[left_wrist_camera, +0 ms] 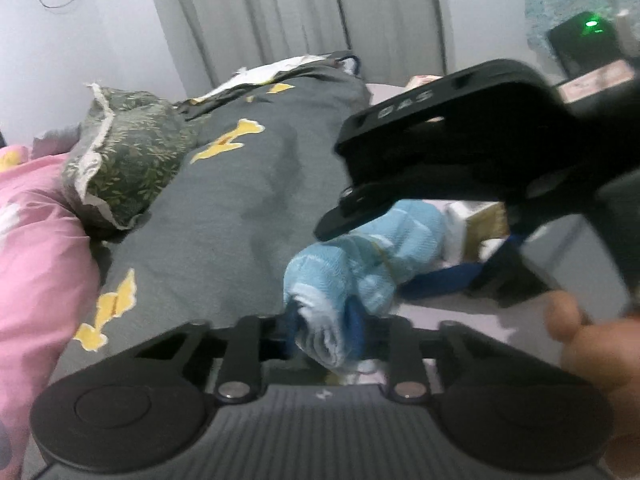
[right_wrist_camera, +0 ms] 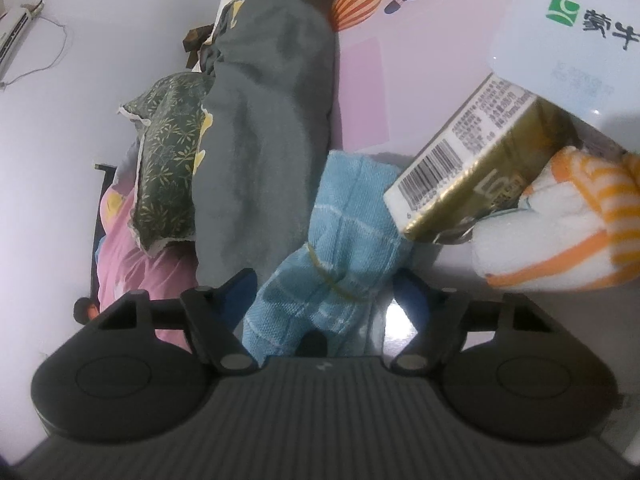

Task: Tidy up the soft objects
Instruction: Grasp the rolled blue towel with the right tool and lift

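A rolled light-blue towel (left_wrist_camera: pixel 340 276) bound with a rubber band lies on the pale surface beside a grey blanket. My left gripper (left_wrist_camera: pixel 324 324) is shut on the towel's near end, its blue pads pinching the cloth. My right gripper (left_wrist_camera: pixel 344 184) reaches in from the upper right over the towel's far part. In the right wrist view the towel (right_wrist_camera: pixel 352 208) runs between the fingers of the right gripper (right_wrist_camera: pixel 324 292). The left pad is at the cloth and a thin gap shows at the right pad, so the gripper is open. An orange-and-white striped cloth (right_wrist_camera: pixel 560 232) lies to the right.
A grey blanket (left_wrist_camera: pixel 248 184) with yellow shapes, a green patterned pillow (left_wrist_camera: pixel 128 164) and a pink quilt (left_wrist_camera: pixel 36 248) fill the left. A gold carton (right_wrist_camera: pixel 460 172) with a barcode and a white container (right_wrist_camera: pixel 568 40) stand close right of the towel. A hand (left_wrist_camera: pixel 592 364) holds the right gripper.
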A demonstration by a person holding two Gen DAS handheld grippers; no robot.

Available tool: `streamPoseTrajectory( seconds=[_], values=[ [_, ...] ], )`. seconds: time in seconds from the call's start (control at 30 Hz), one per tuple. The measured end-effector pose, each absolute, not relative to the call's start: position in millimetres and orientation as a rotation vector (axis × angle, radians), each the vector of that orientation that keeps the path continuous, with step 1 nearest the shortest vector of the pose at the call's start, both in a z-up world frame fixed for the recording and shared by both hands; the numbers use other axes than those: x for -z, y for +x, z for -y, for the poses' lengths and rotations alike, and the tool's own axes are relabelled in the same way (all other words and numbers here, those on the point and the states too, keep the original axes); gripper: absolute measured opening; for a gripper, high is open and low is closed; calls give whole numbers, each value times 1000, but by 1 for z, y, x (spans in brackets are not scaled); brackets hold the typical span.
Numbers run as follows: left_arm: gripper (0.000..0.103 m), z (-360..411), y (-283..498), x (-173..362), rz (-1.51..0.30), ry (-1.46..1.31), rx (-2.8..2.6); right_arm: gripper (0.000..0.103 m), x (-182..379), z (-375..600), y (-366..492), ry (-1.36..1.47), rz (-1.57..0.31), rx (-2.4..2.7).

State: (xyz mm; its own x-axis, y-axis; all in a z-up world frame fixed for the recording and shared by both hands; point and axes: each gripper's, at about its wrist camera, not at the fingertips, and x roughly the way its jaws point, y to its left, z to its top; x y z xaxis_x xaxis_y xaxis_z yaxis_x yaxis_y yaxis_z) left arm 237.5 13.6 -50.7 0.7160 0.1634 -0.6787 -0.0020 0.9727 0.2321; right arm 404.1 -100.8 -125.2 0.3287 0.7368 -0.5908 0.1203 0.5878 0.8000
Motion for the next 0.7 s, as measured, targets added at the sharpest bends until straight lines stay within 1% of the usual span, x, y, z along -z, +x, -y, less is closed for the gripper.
streamPoseTrajectory(
  seconds=[0.03,0.07,0.1,0.13,0.2,0.23,0.33,0.5,0.7],
  values=[
    [17,-12,236,50,-772,215,-80,66,125,101,403,883,-1191,-480],
    [17,-10,233,50,-774,213,-71,64,126,101,403,885,-1191,-477],
    [17,-9,232,49,-779,212,-71,59,126,101,402,887,-1192,-476],
    [17,-9,230,48,-783,206,-62,51,127,102,402,891,-1196,-475],
    [16,-9,226,46,-792,179,-33,42,131,107,401,918,-1207,-468],
    [16,-8,222,44,-794,171,-20,41,134,111,400,936,-1217,-470],
    [16,-9,213,39,-802,144,10,38,134,118,394,942,-1227,-481],
    [16,-13,197,32,-824,77,66,37,129,126,377,920,-1249,-505],
    [16,-8,175,22,-803,81,92,36,121,136,356,919,-1244,-538]
  ],
)
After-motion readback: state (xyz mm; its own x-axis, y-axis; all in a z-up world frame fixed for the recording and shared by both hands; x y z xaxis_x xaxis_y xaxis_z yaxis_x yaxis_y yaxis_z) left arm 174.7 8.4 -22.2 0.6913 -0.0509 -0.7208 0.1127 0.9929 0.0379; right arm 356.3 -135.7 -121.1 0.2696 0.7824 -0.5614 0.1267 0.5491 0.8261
